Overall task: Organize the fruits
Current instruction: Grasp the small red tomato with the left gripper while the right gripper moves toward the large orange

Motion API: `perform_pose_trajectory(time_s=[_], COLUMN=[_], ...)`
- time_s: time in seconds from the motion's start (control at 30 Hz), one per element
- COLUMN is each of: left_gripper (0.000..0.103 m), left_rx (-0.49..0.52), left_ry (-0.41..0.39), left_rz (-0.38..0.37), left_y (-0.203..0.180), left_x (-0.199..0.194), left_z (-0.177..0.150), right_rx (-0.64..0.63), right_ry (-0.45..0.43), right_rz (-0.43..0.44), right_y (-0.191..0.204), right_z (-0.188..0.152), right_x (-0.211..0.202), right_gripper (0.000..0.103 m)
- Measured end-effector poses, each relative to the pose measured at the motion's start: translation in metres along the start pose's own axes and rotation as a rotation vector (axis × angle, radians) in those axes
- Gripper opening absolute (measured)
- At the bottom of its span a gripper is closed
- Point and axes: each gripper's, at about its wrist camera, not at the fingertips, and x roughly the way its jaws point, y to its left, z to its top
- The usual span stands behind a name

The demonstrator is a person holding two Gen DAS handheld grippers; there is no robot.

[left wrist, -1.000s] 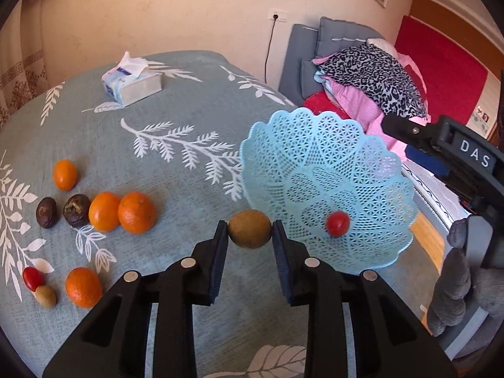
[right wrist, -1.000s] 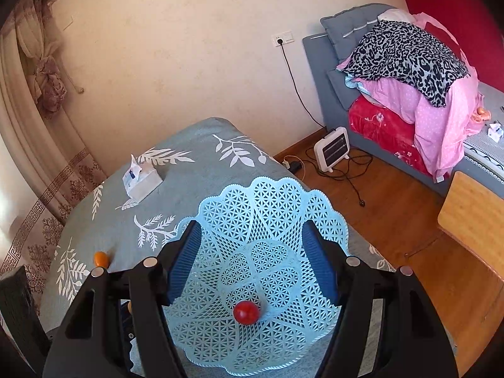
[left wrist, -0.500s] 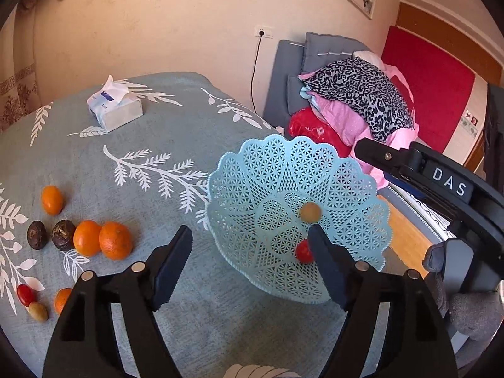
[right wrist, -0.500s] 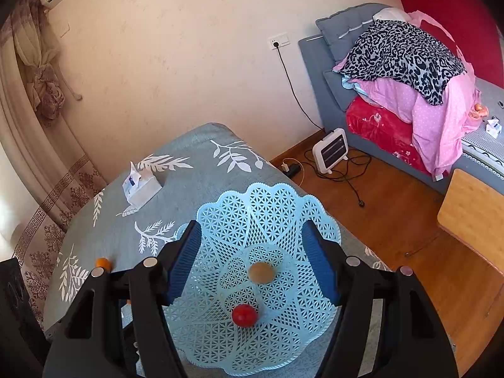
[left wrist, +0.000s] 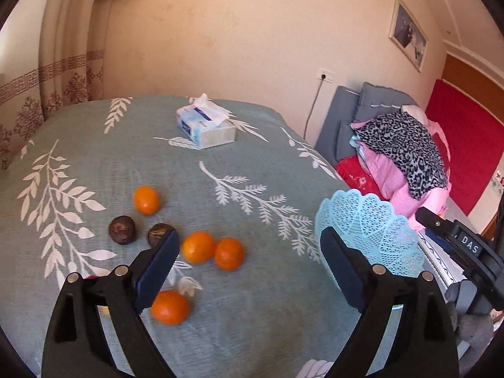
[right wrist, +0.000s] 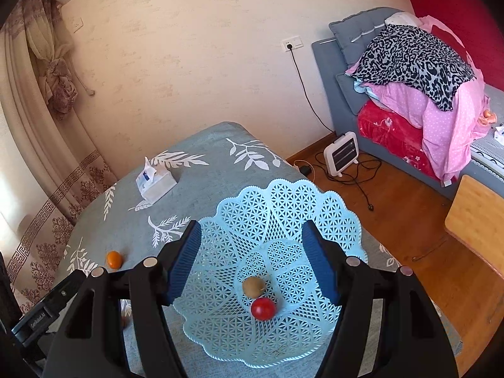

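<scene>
The left wrist view looks from low over the near side of the table, forward and slightly down across the cloth toward the tissue box (left wrist: 206, 127) by the far wall, with the blue basket (left wrist: 368, 230) at its right edge. The right wrist view sits higher, almost above the basket (right wrist: 277, 220), tilted down, with the tissue box (right wrist: 156, 182) beyond-left. Both share basket, box and bed.
</scene>
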Motion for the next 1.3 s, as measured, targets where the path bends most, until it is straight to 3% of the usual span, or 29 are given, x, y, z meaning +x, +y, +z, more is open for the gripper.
perform_pose_trajectory(time_s=[0.43, 0.7, 0.97, 1.3], left_gripper=[0.09, 0.089, 0.06, 0.048], left_rx=[-0.108, -0.154, -0.223, -0.268], left_ry=[-0.063, 0.034, 0.167, 0.226], left_rz=[0.242, 0.276, 0.268, 0.28], left_y=[0.097, 0.126, 0.14, 0.148], left_x=[-0.041, -0.029, 0.003, 0.032], left_z=[-0.007, -0.026, -0.043, -0.054], right_rx=[-0.053, -0.115, -0.177, -0.234], right_ry=[0.018, 0.039, 0.078, 0.119], right_rz=[0.03, 0.038, 0.057, 0.054], right_y=[0.025, 0.044, 0.06, 0.073], right_z=[-0.013, -0.026, -0.042, -0.057], right_x=[0.004, 0.011, 0.019, 0.032], right_gripper=[0.068, 0.068, 0.068, 0.068])
